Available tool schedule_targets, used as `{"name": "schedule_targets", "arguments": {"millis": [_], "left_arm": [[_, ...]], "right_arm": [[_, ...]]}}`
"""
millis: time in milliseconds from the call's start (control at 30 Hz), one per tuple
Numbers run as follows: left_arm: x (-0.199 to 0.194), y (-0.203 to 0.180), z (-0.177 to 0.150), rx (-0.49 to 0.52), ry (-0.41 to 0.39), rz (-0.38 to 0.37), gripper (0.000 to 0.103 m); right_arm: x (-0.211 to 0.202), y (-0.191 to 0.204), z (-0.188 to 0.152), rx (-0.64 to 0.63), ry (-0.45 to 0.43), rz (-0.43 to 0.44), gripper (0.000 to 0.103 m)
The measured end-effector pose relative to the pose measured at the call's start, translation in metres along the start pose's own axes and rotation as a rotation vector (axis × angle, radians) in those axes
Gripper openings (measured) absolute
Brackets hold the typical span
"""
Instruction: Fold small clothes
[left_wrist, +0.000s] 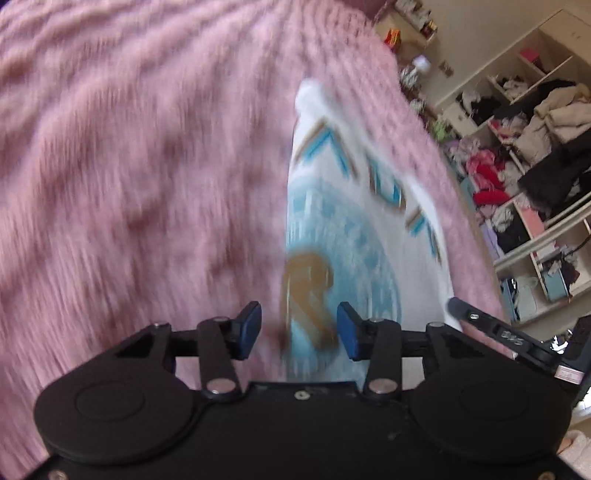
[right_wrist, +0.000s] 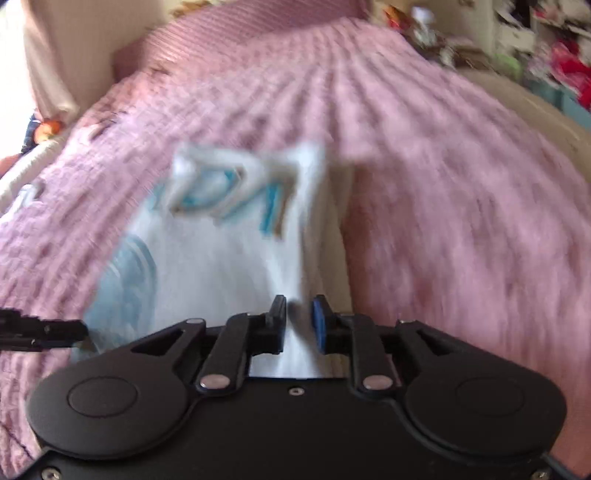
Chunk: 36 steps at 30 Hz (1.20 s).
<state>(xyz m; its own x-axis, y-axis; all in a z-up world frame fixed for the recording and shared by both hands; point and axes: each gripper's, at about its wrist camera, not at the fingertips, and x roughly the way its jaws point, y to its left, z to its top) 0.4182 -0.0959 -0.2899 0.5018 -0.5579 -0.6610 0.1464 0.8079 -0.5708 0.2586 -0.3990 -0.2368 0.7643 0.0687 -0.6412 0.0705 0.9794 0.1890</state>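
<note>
Small white garment (left_wrist: 373, 229) with blue and tan print, spread on a fluffy pink ribbed bedspread (left_wrist: 147, 166), close to the bed's right edge in the left wrist view. Left gripper (left_wrist: 299, 328) low over the garment's near end, jaws spread, blue pads either side of the round blue print, nothing pinched. Right gripper (right_wrist: 300, 321) at the garment's other near corner, jaws narrow with white cloth running between them; too blurred to tell whether pinching or only straddling. Tip of each gripper visible in the other's view. Open white wardrobe shelves (left_wrist: 535, 122) stuffed with clothes beyond the bed
</note>
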Motion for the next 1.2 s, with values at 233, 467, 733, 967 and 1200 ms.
{"name": "schedule_targets", "arguments": {"millis": [233, 467, 733, 967, 1200], "left_arm": [[0.048, -0.012, 0.088, 0.027, -0.091, 0.024, 0.051], [0.111, -0.025, 0.136, -0.040, -0.064, 0.041, 0.053], [0.134, -0.039, 0.142, -0.003, -0.074, 0.056, 0.043], [0.133, -0.048, 0.142, 0.071, -0.108, 0.061, 0.021], [0.153, -0.038, 0.141, 0.068, -0.075, 0.106, 0.026]], "right_arm": [[0.055, -0.017, 0.078, 0.074, -0.080, -0.051, 0.026], [0.107, -0.033, 0.100, 0.189, -0.003, -0.034, 0.029], [0.112, -0.026, 0.094, 0.133, -0.019, -0.051, 0.012], [0.104, -0.035, 0.091, 0.183, -0.072, -0.068, 0.009], [0.122, -0.045, 0.076, 0.231, -0.039, -0.085, 0.008]]}}
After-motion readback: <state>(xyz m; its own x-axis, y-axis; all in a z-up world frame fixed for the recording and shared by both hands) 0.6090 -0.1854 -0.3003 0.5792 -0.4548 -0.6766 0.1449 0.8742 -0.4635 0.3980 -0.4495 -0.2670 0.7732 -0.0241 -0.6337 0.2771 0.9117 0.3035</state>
